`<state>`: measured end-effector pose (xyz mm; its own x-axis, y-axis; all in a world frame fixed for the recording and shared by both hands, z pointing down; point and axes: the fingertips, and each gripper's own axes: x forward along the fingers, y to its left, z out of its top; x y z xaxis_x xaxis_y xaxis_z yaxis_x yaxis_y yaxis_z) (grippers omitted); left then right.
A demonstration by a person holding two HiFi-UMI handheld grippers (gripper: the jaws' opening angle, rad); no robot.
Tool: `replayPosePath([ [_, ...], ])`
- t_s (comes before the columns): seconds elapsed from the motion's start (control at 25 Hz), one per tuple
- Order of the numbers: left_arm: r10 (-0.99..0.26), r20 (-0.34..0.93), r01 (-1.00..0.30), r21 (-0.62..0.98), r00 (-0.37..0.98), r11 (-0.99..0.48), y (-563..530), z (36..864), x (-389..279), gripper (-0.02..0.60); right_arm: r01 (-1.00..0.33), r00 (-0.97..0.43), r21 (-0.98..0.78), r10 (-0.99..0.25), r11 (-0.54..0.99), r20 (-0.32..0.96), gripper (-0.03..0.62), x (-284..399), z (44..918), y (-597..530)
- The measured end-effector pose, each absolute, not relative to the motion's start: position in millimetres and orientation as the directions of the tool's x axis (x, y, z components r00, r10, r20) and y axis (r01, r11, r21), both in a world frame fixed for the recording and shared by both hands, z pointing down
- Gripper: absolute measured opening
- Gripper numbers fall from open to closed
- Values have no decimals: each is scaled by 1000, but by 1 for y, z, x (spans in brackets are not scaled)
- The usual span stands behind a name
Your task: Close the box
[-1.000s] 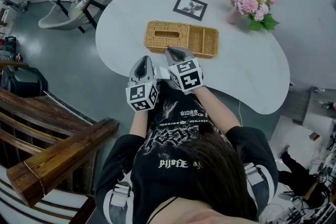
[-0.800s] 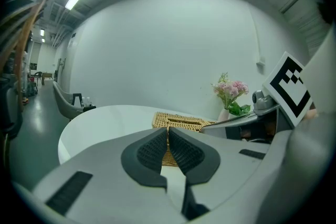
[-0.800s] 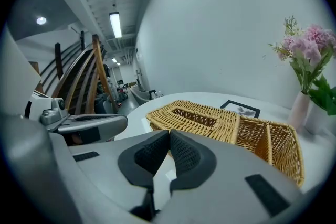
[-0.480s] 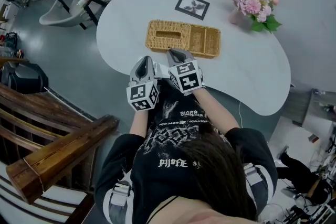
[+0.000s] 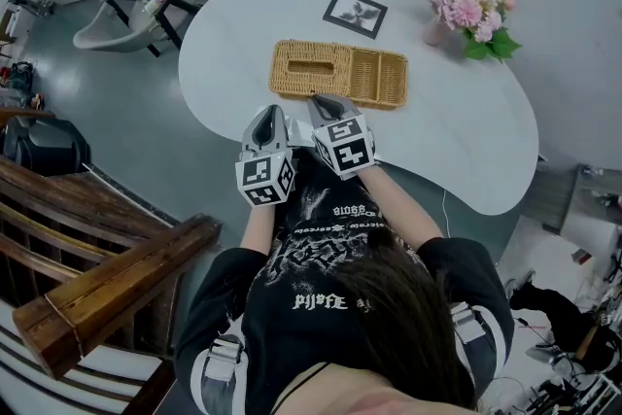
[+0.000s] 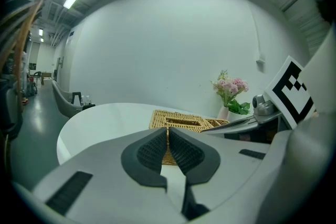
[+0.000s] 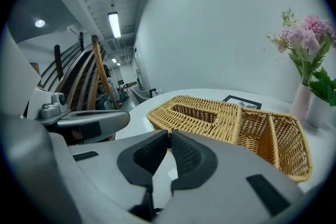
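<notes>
- Head view: I'm looking down at the white table (image 5: 457,141). The wicker box (image 5: 337,73) is lying flat near the middle, long side facing me.
- Its left half is wearing a woven top w/ a slot in it. Its right half is showing 2 open bins.
- The left gripper (image 5: 264,115) is hanging at the table's near edge, a bit apart from the box.
- The right gripper (image 5: 327,99) is sitting just beside it and is pointing at the box's near side. The tip is close to the box, but I can't tell if it's touching.
- A framed pic (image 5: 354,13) is lying behind the box. Pink flowers (image 5: 465,0) are standing far right.
- Left gripper view: the left gripper (image 6: 168,131) is keeping its 2 dark pads pressed together w/ nothing between them.
- The box (image 6: 181,122) is showing straight ahead over the pads, w/ bare table in between. The flowers (image 6: 229,89) are poking up to the right of it.
- Right gripper view: the right gripper (image 7: 169,136) is pretty much pressed together too. Its jaws have just been opening a tiny bit, so only a thin crack is showing, and nothing is in it.
- The box (image 7: 210,115) is filling the middle, slot part nearer me, bins off to the right. It's near the tips, not pinched.
- The pic (image 7: 241,102) is peeking out behind the box, and the flowers (image 7: 307,34) are standing at the right edge.
</notes>
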<state>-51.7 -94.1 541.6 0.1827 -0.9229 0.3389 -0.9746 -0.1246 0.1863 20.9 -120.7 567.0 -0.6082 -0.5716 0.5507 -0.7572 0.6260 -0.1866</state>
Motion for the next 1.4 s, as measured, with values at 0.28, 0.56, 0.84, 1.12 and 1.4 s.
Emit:
replayPosePath([
  [0.28, -919, 336, -971, 188, 205, -148, -96, 541, -42, 29, -742, -635, -211, -566, 636, 526, 92, 25, 563, -116],
  [0.56, -916, 320, -963, 193, 240, -185, -100, 539, -31, 30, -777, -608, -213, -619, 593, 496, 98, 47, 558, -123],
  [0.84, -909, 305, -953, 199, 283, -230, -103, 538, -18, 31, -810, -584, -239, -702, 535, 408, 37, 69, 546, -128],
  [1.12, -899, 301, -943, 199, 316, -265, -106, 538, -9, 30, -827, -557, -199, -716, 526, 422, 25, 77, 550, -127],
  [1.4, -896, 301, -941, 190, 327, -279, -104, 538, -6, 30, -834, -543, -171, -726, 524, 422, 25, 79, 552, -124],
])
